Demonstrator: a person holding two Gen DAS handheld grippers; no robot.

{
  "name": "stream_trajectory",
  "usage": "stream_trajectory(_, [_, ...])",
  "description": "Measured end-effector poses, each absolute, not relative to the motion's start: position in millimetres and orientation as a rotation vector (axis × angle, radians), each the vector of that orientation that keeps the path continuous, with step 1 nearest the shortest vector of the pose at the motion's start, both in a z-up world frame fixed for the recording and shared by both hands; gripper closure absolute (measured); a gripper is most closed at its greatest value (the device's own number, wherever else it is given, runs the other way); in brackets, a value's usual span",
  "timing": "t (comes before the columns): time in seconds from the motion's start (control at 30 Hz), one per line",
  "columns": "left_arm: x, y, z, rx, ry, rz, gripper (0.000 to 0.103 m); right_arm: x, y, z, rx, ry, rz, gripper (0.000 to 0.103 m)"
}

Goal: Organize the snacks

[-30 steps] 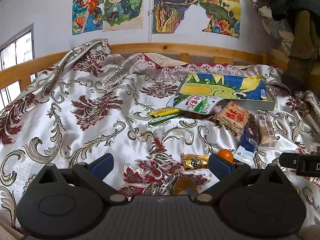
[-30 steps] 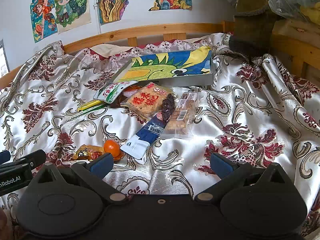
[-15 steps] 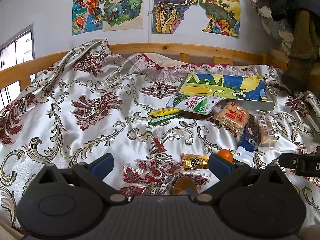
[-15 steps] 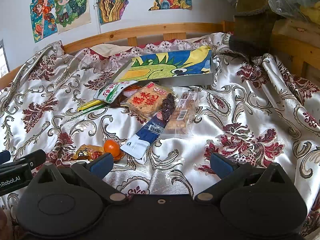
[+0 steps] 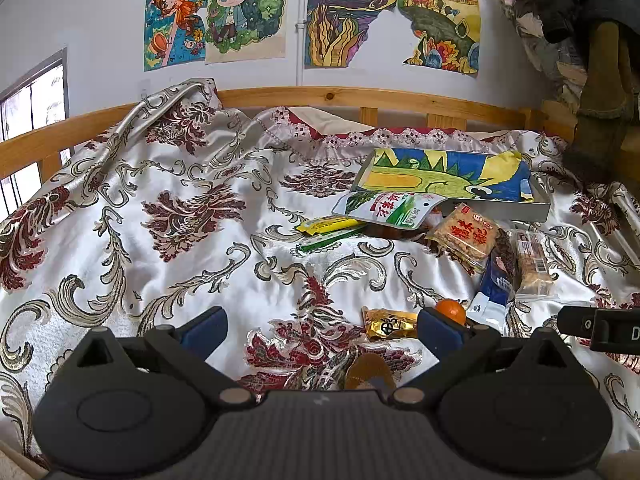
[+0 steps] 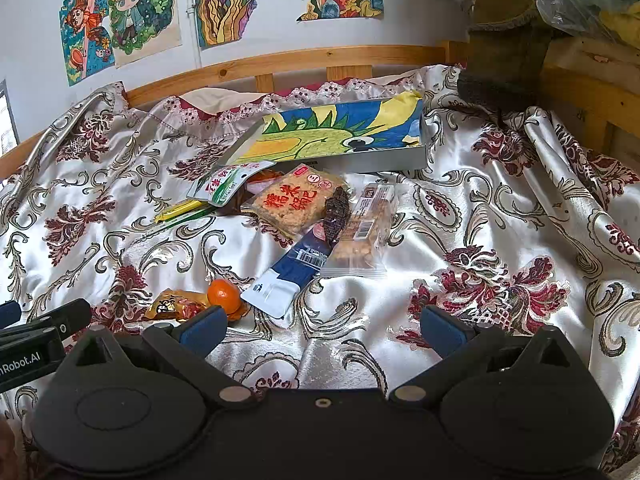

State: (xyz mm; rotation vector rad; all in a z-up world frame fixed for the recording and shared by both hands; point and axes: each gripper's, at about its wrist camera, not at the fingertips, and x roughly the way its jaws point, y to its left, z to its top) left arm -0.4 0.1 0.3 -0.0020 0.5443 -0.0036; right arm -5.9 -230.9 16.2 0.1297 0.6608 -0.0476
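So the grey box [image 6: 384, 158] sits at the back of the bedspread [image 6: 500, 216] with a dragon drawing [image 6: 340, 136] lying across its top — can't see what's inside it. All the snacks are outside on the cloth: green pouch [image 6: 224, 188] and rice cracker pack [image 6: 298, 204] just in front of the box, nut bar [image 6: 362, 236] and blue packet [image 6: 292, 276] nearer, and an orange [image 6: 224, 292] touching a gold wrapper [image 6: 172, 305]. Left gripper [image 5: 320, 330] and right gripper [image 6: 322, 326] both hover low over the bed, fingers spread wide, nothing held.
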Motion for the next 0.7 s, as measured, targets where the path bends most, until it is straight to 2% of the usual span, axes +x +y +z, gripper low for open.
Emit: stream_trajectory(0.7, [-0.1,1.8,-0.4,-0.002,0.544,-0.003,0.000,-5.2,-230.5,16.6,0.132,0.664,-0.047,0.001])
